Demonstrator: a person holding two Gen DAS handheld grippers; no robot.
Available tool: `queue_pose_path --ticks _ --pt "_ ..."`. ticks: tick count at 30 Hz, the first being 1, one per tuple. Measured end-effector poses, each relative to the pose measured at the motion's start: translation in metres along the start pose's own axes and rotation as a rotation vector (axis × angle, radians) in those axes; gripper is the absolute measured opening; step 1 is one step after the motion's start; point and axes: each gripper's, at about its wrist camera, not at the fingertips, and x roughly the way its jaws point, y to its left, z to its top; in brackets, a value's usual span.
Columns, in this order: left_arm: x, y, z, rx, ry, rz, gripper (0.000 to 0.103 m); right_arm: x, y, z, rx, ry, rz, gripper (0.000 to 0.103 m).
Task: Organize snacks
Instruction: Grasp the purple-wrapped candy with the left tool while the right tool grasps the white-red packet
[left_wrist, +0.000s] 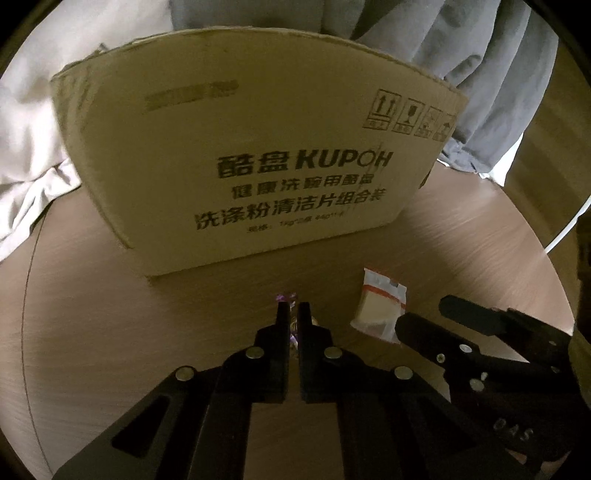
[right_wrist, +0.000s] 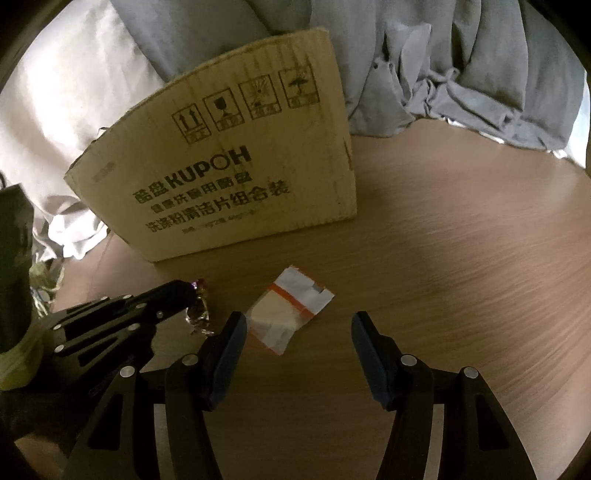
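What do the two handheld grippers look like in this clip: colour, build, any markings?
Both are matte black scissor-style linkages with round silver pivot pins. The left gripper has narrow, flat black fingers. The right gripper carries broader fingers faced with dark blue pads. In the left wrist view, faint embossed letters show on the right gripper's body. No cables, hands or sleeves can be made out.

Both views are dim and yellowish, with dark vignetted corners and strong fisheye bending. The cardboard box (left_wrist: 255, 158) print looks soft, and the tabletop (right_wrist: 461, 229) smears with blur.
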Motion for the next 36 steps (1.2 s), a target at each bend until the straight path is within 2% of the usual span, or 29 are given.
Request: queue_pose_path --ticks 2,6,8,14,15,20,28,33,36 --pt "-0.002 0.005 -0.003 -0.007 0.000 -0.007 0.006 0.001 0.000 -0.001 0.014 0.006 0.003 0.060" --pt "0.003 -0.002 -0.003 0.009 0.016 -0.032 0.025 -0.001 0.002 -0.004 0.012 0.002 -0.008 0.060" --pt "0.004 -0.006 -0.004 0.019 0.020 -0.033 0.027 -0.003 0.002 -0.005 0.011 -0.005 -0.013 0.060" --pt "0.014 -0.012 -0.005 0.040 0.043 -0.001 0.026 -0.007 -0.006 -0.011 0.024 -0.004 -0.030 0.060" --pt "0.016 -0.013 -0.005 0.043 0.045 -0.001 0.023 -0.007 -0.007 -0.011 0.028 -0.002 -0.033 0.060" --pt "0.012 -0.011 -0.009 0.047 0.034 -0.001 0.022 -0.006 -0.008 -0.010 0.032 -0.002 -0.028 0.060" --pt "-0.006 -0.012 -0.003 0.033 -0.049 0.071 0.022 0.003 0.001 -0.004 0.063 -0.010 -0.013 0.060" --pt "-0.013 -0.001 -0.003 0.043 -0.074 0.120 0.022 0.015 0.007 -0.002 0.131 -0.003 -0.036 0.060" --pt "-0.011 0.003 -0.003 0.025 -0.073 0.127 0.022 0.023 0.014 0.000 0.131 -0.007 -0.079 0.060"
